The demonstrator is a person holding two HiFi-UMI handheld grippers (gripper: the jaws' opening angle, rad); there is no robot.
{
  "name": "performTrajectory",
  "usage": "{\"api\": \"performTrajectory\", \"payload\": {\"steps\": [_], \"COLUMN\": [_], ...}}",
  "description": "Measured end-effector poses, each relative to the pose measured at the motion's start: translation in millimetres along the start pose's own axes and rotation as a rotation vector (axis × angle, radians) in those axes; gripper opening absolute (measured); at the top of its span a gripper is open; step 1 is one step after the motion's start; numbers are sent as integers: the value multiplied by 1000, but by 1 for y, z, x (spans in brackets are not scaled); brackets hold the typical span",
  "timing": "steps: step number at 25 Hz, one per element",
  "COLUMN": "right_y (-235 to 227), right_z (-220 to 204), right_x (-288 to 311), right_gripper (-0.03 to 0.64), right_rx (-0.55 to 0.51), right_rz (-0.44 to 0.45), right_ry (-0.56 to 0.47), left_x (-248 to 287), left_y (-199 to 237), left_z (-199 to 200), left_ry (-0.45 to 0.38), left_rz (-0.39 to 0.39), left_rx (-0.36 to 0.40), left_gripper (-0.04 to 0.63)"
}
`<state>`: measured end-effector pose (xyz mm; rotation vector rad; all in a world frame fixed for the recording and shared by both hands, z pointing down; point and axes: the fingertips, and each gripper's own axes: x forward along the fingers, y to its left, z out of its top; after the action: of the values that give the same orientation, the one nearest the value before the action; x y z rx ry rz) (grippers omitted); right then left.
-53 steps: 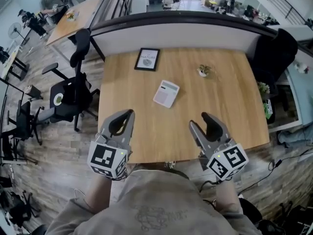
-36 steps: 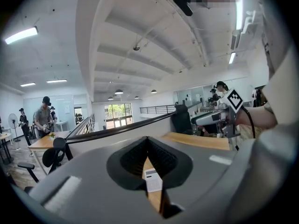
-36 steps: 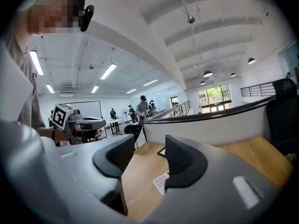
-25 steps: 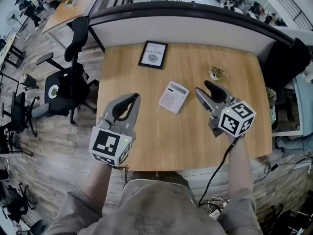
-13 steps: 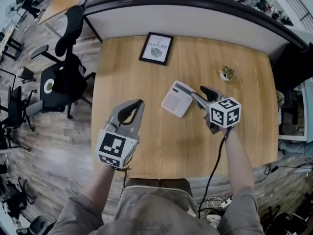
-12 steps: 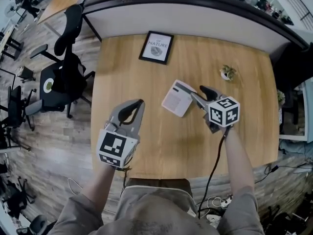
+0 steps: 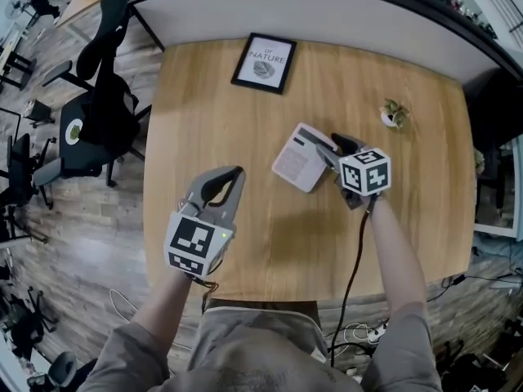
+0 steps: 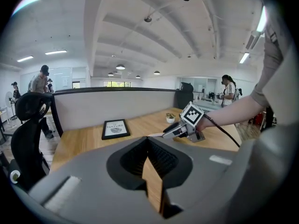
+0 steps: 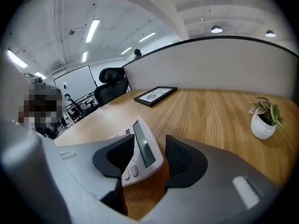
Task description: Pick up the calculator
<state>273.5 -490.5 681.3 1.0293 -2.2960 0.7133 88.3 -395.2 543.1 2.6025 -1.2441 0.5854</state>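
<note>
The white calculator (image 7: pixel 301 157) lies near the middle of the wooden table (image 7: pixel 204 113), its right edge tipped up. My right gripper (image 7: pixel 328 146) has its jaws on that edge. In the right gripper view the calculator (image 9: pixel 142 149) stands slanted between the two pads (image 9: pixel 117 155), its back against the left one and its display face close to the right one. The right gripper (image 9: pixel 150 140) is shut on it. Over the table's near left, my left gripper (image 7: pixel 235 172) is shut with nothing in it. From the left gripper (image 8: pixel 148 138) view, the right gripper's marker cube (image 8: pixel 192 115) shows ahead.
A black picture frame (image 7: pixel 265 62) lies at the table's far side. A small potted plant (image 7: pixel 395 113) stands at the far right. A grey partition (image 7: pixel 327 15) runs behind the table. Black office chairs (image 7: pixel 94 113) stand on the floor to the left.
My right gripper has moved forward and left from the near edge to the calculator and closed around its right edge, which now tips up. The left gripper has hardly moved.
</note>
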Motion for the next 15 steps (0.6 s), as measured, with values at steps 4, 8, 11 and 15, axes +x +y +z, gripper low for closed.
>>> {"api": "performTrajectory", "payload": {"steps": [4,8,11,15], "right_y": [1,5,18,43], "right_z": [-6,-13,-18,-12], "right_x": [12,6,0,-11], "right_gripper": [193,160,124,71], "right_rx": [79,159,193,299], "right_rz": [34,52,104,189], "right_ry": [-5,15,21,-37], "left_x": [5,3,0,-9], "left_y": [-2,-7,-10,-9], "left_z": [-7,-7,-9,-11], "left_ry": [10,11,25,47], "left_rz": [-11,-20,-28,-30], "left_rx": [-5,-15,-18,-3], "left_gripper": [2,2,2,2]}}
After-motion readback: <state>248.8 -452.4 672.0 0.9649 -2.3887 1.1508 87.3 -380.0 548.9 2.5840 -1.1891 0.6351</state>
